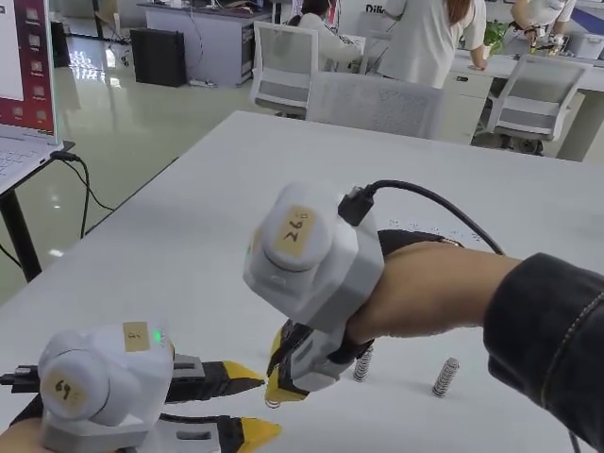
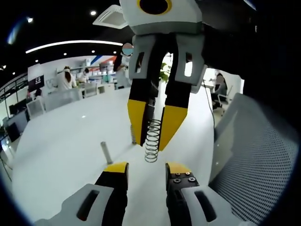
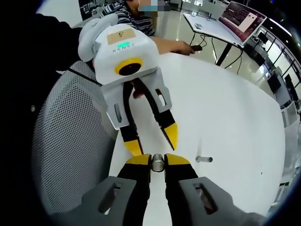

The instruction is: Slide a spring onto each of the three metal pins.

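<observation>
Between right gripper [image 3: 157, 161] jaws, spring [image 2: 151, 141] clamped, lower coils hanging past tips

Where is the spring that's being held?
In the left gripper view, the spring hangs pinched between the jaws of the right gripper, just right of an upright metal pin.

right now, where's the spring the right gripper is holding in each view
head view: spring mostly hidden under right gripper, low centre
left gripper view: spring at centre, between incoming yellow jaws
right gripper view: spring bottom centre, in own jaws
shared landmark: metal pin, in both gripper views
</observation>
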The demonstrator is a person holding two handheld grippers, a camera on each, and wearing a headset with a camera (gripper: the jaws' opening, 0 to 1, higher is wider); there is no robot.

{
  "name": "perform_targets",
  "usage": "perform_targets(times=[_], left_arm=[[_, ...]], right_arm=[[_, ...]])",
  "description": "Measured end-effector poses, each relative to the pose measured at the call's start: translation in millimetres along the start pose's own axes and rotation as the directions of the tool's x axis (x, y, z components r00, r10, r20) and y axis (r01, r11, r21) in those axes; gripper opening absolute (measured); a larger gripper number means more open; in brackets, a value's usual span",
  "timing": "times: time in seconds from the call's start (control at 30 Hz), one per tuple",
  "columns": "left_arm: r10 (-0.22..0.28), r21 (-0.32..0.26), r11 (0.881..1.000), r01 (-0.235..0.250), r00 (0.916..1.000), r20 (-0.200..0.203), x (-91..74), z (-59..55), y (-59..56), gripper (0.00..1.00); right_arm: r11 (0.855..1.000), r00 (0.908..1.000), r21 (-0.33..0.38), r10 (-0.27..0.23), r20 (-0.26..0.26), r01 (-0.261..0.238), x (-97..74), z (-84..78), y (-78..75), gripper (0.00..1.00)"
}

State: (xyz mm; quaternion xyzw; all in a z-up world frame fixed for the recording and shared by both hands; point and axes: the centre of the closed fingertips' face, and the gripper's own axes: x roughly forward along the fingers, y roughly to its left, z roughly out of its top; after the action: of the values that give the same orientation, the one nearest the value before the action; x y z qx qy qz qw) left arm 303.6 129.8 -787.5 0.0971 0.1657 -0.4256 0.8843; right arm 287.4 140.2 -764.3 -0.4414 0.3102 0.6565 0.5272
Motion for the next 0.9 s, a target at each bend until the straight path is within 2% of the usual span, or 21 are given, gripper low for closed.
perform_targets(times=[0.23, 0.5, 0.9], left_arm=[[0.045, -0.021, 0.999, -0.045, 0.9989, 0.009, -2.4, -2.1, 10.5, 0.38], [0.069, -0.038, 0.997, -0.068, 0.9974, 0.019, -3.8, -2.1, 15.6, 0.49], [0.081, -0.046, 0.996, -0.08, 0.9966, 0.016, -4.6, -5.8, 17.5, 0.57]], right_arm=[[1.0, 0.9999, 0.011, -0.008, -0.007, 0.008, -3.0, -5.6, -3.3, 0.08], [1.0, 0.9998, 0.023, -0.018, -0.012, 0.019, -7.4, -10.3, -8.1, 0.08], [0.998, 0.9991, 0.043, -0.039, -0.018, 0.04, -16.6, -17.3, -18.8, 0.08]])
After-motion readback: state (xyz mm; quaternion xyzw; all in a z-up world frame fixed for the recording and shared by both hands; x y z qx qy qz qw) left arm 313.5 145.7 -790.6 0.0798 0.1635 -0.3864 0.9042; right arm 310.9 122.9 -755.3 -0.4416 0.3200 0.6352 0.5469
